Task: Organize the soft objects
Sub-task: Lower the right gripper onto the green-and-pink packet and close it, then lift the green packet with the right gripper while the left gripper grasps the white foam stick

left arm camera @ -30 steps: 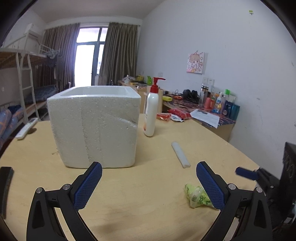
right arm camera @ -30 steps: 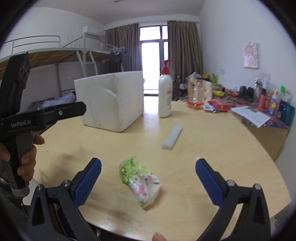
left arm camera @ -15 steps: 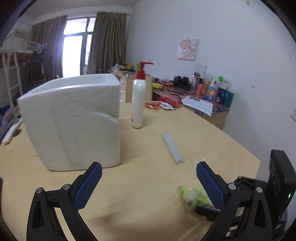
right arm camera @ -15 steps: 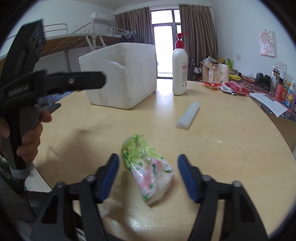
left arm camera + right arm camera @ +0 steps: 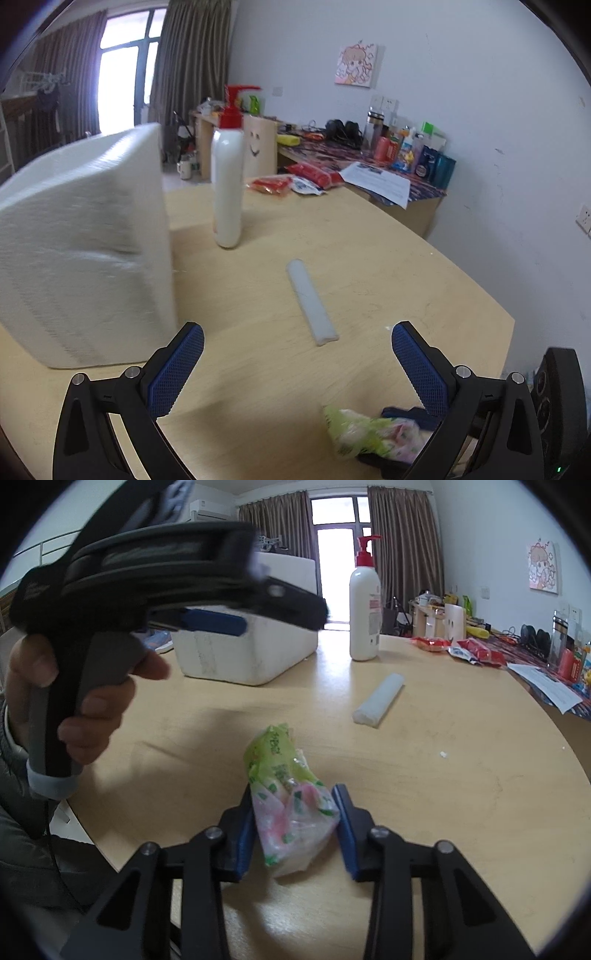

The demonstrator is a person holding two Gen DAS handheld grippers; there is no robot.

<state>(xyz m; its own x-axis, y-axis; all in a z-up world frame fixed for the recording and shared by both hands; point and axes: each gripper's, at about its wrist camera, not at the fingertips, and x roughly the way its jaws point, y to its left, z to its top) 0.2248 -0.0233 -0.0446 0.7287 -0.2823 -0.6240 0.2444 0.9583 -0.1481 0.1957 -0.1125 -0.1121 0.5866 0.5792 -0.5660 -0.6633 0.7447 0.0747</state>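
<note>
A soft green-and-pink plastic packet (image 5: pixel 288 794) lies on the round wooden table (image 5: pixel 461 775). My right gripper (image 5: pixel 295 812) is shut on the packet's near end, blue pads pressing both sides. The packet also shows in the left wrist view (image 5: pixel 369 435) at the bottom right. My left gripper (image 5: pixel 295 354) is open and empty, held above the table beside the white foam box (image 5: pixel 81 258). In the right wrist view the left gripper (image 5: pixel 207 620) is held in a hand at the upper left, in front of the foam box (image 5: pixel 251 650).
A white pump bottle with a red top (image 5: pixel 229 184) stands behind the box. A pale foam stick (image 5: pixel 312 301) lies mid-table. Red snack packets (image 5: pixel 295 181) lie at the far edge. A cluttered desk (image 5: pixel 388 162) stands along the wall.
My right gripper has moved in and closed on the packet. My left gripper has swung right, so the foam box has shifted to the left of its view.
</note>
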